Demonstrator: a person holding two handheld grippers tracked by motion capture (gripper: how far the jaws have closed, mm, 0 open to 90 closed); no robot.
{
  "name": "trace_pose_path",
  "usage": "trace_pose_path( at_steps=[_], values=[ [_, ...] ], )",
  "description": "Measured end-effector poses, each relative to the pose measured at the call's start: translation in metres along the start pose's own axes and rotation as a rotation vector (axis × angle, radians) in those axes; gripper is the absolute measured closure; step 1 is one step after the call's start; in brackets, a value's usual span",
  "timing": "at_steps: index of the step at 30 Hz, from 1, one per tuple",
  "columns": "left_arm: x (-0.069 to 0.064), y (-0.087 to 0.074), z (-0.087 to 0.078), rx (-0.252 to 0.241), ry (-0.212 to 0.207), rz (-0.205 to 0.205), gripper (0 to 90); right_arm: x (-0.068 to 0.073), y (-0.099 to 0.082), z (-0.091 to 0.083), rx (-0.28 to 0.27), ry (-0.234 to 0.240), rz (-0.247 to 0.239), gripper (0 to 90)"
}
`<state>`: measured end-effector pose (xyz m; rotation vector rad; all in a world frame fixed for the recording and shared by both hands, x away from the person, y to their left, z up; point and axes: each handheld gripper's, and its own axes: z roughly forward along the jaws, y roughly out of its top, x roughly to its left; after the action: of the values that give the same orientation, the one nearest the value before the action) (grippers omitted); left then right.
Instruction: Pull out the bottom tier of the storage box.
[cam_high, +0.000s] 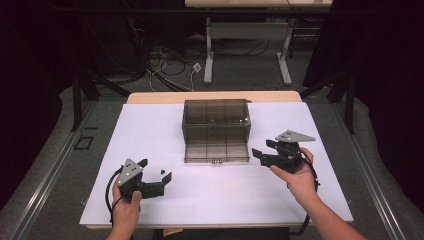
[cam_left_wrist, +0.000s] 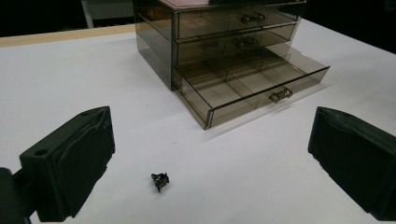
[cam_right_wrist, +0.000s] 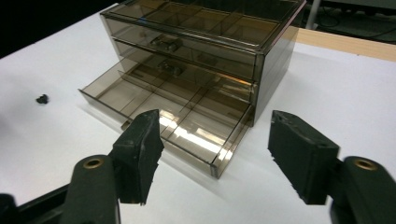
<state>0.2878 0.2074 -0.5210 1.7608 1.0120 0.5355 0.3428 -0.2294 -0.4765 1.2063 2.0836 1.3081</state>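
Clip (cam_left_wrist: 159, 181), small and black, is the thing we take as the object of the work: it lies on the white surface (cam_high: 150, 135) just in front of the left hand-held gripper (cam_high: 156, 176), between the lines of its 2 jaws and a little nearer to the left one in the left gripper view. This left hand-held gripper is released, its jaws wide apart and nothing between the pads. We cannot tell a long axis of the clip, it is too small.

The right hand-held gripper (cam_high: 261, 153) is also released and empty. It stands just beside the right front corner of the pulled-out drawer (cam_right_wrist: 163, 114), well apart from the clip, which shows far on the left in the right gripper view. So the left hand is clearly the nearer one, and we judge that a short reach forward and down is what the pick needs.

The organizer (cam_high: 216, 120) is a smoky transparent box with 3 drawers. The 2 upper drawers are shut; the lowest 1 is open toward us. Its compartments, divided by thin walls, look empty as far as we can see. From the left hand-held gripper the open drawer lies ahead and to the right, beyond the clip.
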Motion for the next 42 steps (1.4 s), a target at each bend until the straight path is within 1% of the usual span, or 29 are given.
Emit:
trace_pose_path(
  at_steps=[2,3,7,10,11,12,13,15,18,19,20,21,22,23,25,26,27,28,30,33,35,38,39,41,42],
  values=[
    [-0.001,0.0,0.002,0.004,-0.001,0.001,0.5,0.0,-0.003,-0.003,-0.004,0.004,-0.013,29.5],
    [-0.001,0.001,0.004,0.009,0.001,0.008,0.5,0.001,-0.004,-0.005,-0.005,0.005,-0.009,28.8],
    [-0.002,0.001,0.009,0.015,-0.002,0.025,0.2,-0.002,-0.011,-0.012,-0.026,-0.004,-0.044,25.0],
    [-0.002,0.001,0.013,0.027,-0.006,0.031,0.2,-0.005,-0.017,-0.018,-0.038,-0.021,-0.058,24.0],
    [-0.003,0.001,0.014,0.03,-0.008,0.031,0.2,-0.006,-0.019,-0.02,-0.03,-0.025,-0.058,24.0],
    [-0.003,0.001,0.014,0.035,-0.007,0.036,0.2,-0.007,-0.021,-0.021,-0.027,-0.023,-0.061,24.0],
    [-0.004,0.001,0.015,0.044,0.005,0.05,0.2,-0.008,-0.022,-0.022,-0.031,-0.025,-0.067,24.0],
    [-0.004,0.0,0.017,0.055,0.006,0.053,0.2,-0.01,-0.025,-0.025,-0.035,-0.031,-0.075,23.9],
    [-0.004,0.0,0.017,0.054,0.005,0.046,0.2,-0.012,-0.029,-0.028,-0.045,-0.019,-0.054,21.7],
    [-0.003,0.0,0.017,0.052,0.002,0.04,0.2,-0.013,-0.03,-0.029,-0.046,-0.021,-0.06,20.9],
    [-0.003,0.0,0.018,0.052,0.001,0.037,0.2,-0.012,-0.031,-0.03,-0.049,-0.026,-0.055,19.7],
    [-0.003,0.0,0.018,0.05,0.003,0.031,0.2,-0.012,-0.032,-0.03,-0.051,-0.023,-0.067,18.8],
    [-0.003,-0.001,0.018,0.052,0.006,0.025,0.2,-0.011,-0.034,-0.031,-0.054,-0.025,-0.065,18.6],
    [-0.002,-0.001,0.019,0.054,0.008,0.026,0.2,-0.012,-0.035,-0.031,-0.055,-0.029,-0.075,18.5],
    [-0.002,-0.002,0.02,0.059,0.011,0.016,0.1,-0.012,-0.037,-0.031,-0.053,-0.024,-0.072,16.7],
    [-0.002,-0.002,0.02,0.059,0.012,0.014,0.2,-0.012,-0.039,-0.031,-0.051,-0.024,-0.059,16.0],
    [-0.001,-0.002,0.021,0.061,0.016,0.016,0.2,-0.013,-0.039,-0.032,-0.046,-0.024,-0.062,15.9],
    [-0.001,-0.002,0.021,0.062,0.017,0.009,0.1,-0.014,-0.041,-0.032,-0.058,-0.024,-0.05,15.3],
    [0.0,-0.002,0.02,0.061,0.019,-0.001,0.1,-0.016,-0.043,-0.033,-0.062,-0.025,-0.052,14.9],
    [-0.001,-0.002,0.021,0.065,0.038,-0.021,0.1,-0.018,-0.045,-0.034,-0.073,-0.037,-0.04,14.2],
    [0.0,-0.002,0.021,0.061,0.041,-0.025,0.1,-0.02,-0.048,-0.034,-0.07,-0.045,-0.032,13.7],
    [0.002,-0.001,0.021,0.067,0.044,-0.039,0.1,-0.021,-0.051,-0.032,-0.067,-0.051,-0.038,11.7],
    [0.002,-0.001,0.021,0.07,0.051,-0.042,0.1,-0.022,-0.052,-0.031,-0.066,-0.047,-0.045,10.3],
    [0.003,0.0,0.022,0.074,0.052,-0.042,0.2,-0.022,-0.054,-0.03,-0.061,-0.043,-0.063,5.8],
    [0.004,0.0,0.023,0.08,0.053,-0.041,0.2,-0.021,-0.054,-0.029,-0.062,-0.042,-0.06,3.1]
  ],
)
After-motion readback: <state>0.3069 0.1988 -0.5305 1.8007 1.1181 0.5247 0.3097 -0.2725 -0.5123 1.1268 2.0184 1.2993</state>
